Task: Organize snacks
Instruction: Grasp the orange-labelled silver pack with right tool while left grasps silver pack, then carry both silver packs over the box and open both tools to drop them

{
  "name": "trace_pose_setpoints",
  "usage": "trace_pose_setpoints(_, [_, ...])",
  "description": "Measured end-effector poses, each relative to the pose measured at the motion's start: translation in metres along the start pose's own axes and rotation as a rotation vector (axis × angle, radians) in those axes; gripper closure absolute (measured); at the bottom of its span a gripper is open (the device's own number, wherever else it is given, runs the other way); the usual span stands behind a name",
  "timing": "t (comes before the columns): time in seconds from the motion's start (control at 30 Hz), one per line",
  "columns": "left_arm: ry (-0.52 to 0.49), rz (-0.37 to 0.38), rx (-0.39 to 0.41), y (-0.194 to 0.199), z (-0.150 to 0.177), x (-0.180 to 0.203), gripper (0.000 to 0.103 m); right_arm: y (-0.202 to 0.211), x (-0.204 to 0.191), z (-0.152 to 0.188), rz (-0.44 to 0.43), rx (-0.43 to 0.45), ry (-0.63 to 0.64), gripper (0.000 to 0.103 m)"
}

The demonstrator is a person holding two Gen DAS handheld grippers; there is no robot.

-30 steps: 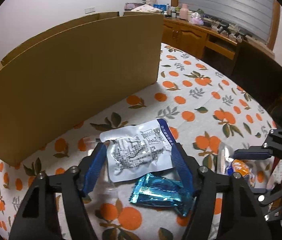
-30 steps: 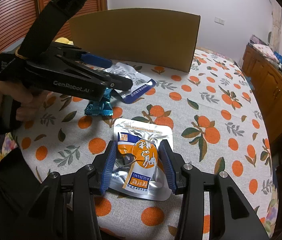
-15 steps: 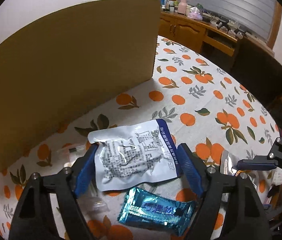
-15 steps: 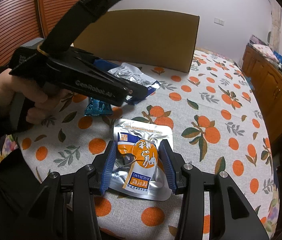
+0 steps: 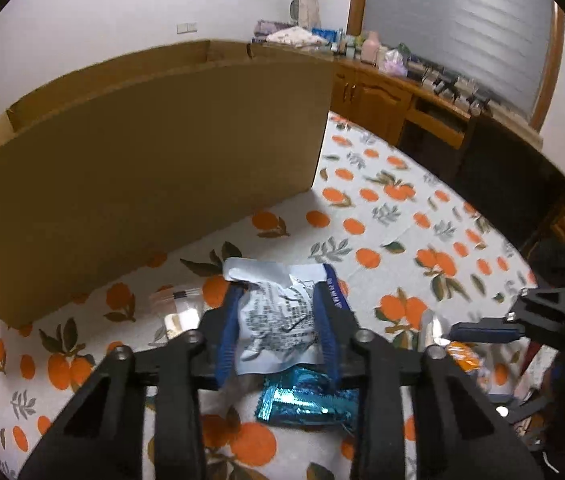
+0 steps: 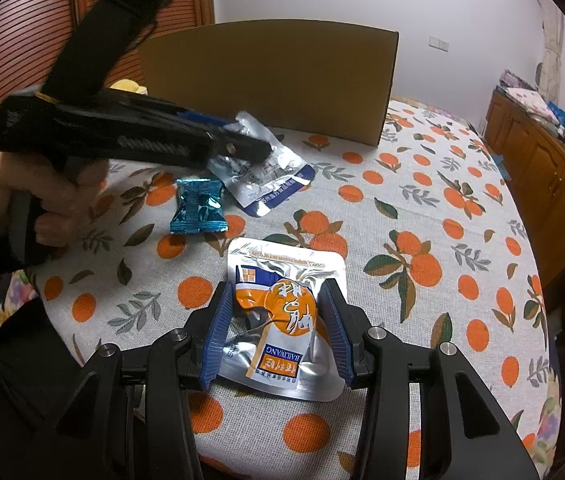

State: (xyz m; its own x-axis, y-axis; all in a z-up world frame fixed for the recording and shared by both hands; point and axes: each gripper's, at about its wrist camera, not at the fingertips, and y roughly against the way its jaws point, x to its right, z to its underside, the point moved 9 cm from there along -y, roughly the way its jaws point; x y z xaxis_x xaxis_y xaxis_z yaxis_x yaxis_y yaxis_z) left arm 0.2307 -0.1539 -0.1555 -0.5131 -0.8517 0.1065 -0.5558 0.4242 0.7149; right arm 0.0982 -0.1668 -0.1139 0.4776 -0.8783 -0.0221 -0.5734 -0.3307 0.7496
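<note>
Gripping crumpled white pouch (image 5: 278, 316), left tool (image 5: 278, 322); right tool (image 6: 278, 332) clamping orange pouch (image 6: 286, 316).

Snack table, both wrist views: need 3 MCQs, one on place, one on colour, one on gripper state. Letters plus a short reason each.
1. Where does the teal candy wrapper lie?
A. inside the cardboard box
B. on the tablecloth, beside the white-and-blue pouch
C. on top of the orange pouch

2. What colour is the big round patch on the pouch at the right gripper?
A. orange
B. green
C. purple

3. How does the left gripper stand?
A. wide open over bare cloth
B. closed on the white-and-blue pouch
C. closed on the teal wrapper

Answers:
1 B: it rests flat on the tablecloth, next to the white-and-blue pouch and outside the cardboard box.
2 A: the orange pouch shows it plainly.
3 B: the jaws have just been closing, and the pouch is crumpled between the blue pads.
</note>
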Motion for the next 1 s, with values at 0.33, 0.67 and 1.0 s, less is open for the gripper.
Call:
trace_pose_setpoints(0.33, [0.001, 0.017, 0.049, 0.021, -0.004, 0.01, 0.09, 0.002, -0.002, 0.0, 0.009, 0.001, 0.021, 0.061])
trace_pose_setpoints(0.67, [-0.01, 0.0, 0.102, 0.041, -0.011, 0.012, 0.092, 0.009, 0.008, -0.008, -0.005, 0.034, -0.027, 0.065])
trace_pose_setpoints(1.0, [-0.028, -0.012, 0.148, 0.057, -0.02, 0.015, 0.092, 0.01, 0.014, -0.012, -0.001, 0.048, -0.042, 0.065])
